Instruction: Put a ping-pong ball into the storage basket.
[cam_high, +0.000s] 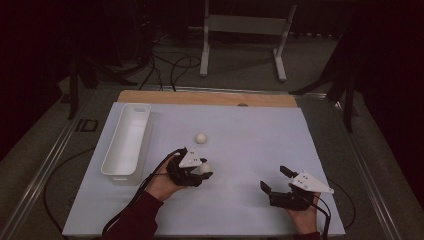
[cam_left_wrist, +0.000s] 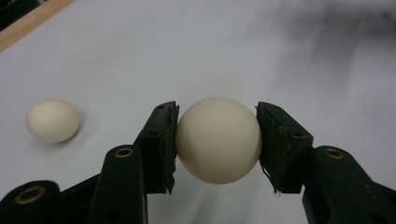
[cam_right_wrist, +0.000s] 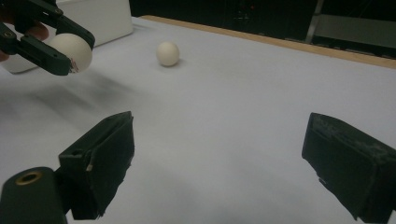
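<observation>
The white bin (cam_high: 126, 140) lies along the worktop's (cam_high: 240, 130) left edge, a loose ball (cam_high: 201, 138) mid-worktop. The left tool (cam_high: 201, 171), palm under it and pointing right, is clamped on a second ball (cam_left_wrist: 218, 139) at its widest, near the front-centre; smooth and round, it could squirt out if the squeeze slackens or the wrist jerks. The right tool (cam_high: 274, 180) rests near the front right corner, jaws wide apart, empty.

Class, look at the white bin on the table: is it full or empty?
Empty as far as visible: the high view shows the white bin with a bare white interior, while both balls lie outside it.
</observation>
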